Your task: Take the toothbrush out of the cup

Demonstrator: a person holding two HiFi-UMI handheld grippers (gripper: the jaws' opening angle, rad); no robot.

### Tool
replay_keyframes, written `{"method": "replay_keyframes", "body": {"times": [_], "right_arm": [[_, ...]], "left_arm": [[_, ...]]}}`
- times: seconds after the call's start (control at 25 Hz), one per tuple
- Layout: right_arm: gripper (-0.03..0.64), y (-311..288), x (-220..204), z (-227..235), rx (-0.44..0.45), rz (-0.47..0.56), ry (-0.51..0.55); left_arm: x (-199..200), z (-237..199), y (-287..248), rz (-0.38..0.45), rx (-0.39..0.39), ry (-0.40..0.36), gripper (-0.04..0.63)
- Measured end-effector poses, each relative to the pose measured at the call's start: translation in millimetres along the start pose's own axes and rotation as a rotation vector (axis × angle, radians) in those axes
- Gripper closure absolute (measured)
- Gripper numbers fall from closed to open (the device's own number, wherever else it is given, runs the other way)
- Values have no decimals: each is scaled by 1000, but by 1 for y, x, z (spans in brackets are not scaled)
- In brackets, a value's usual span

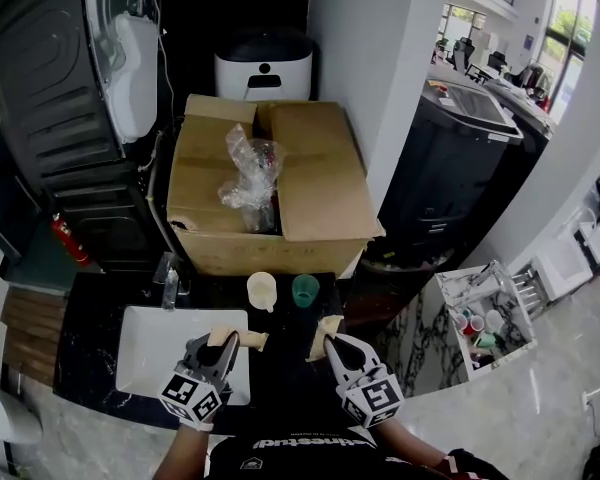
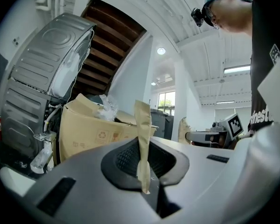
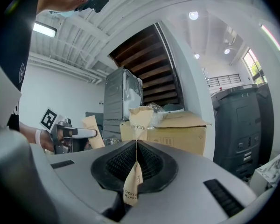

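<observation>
My left gripper (image 1: 222, 342) is shut on a strip of tan paper wrapper (image 1: 246, 339), which stands upright between the pads in the left gripper view (image 2: 142, 139). My right gripper (image 1: 329, 344) is shut on another tan wrapper piece (image 1: 326, 328) with toothbrush print on it (image 3: 133, 183). Both grippers hover side by side over the dark counter (image 1: 280, 368). Beyond them stand a cream cup (image 1: 262, 290) and a green cup (image 1: 305, 289). I see no bare toothbrush, and I cannot see inside the cups.
A white sink (image 1: 150, 353) with a faucet (image 1: 170, 283) lies under the left gripper. An open cardboard box (image 1: 320, 183) with crumpled plastic sits behind the cups. A red fire extinguisher (image 1: 70, 238) is at the left, a rack with cups (image 1: 480, 328) at the right.
</observation>
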State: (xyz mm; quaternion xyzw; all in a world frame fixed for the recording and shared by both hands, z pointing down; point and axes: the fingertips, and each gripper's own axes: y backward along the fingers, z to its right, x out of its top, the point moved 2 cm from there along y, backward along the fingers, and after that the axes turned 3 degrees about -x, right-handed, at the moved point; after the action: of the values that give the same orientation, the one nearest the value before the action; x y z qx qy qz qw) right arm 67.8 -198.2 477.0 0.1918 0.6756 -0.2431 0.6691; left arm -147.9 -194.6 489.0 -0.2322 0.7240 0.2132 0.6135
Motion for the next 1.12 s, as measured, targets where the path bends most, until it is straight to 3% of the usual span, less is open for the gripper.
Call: {"method": "replay_keyframes", "body": {"times": [1.12], "right_arm": [[577, 10, 3, 3, -79, -21, 21]], "left_arm": [[3, 23, -13, 6, -73, 44, 559]]}}
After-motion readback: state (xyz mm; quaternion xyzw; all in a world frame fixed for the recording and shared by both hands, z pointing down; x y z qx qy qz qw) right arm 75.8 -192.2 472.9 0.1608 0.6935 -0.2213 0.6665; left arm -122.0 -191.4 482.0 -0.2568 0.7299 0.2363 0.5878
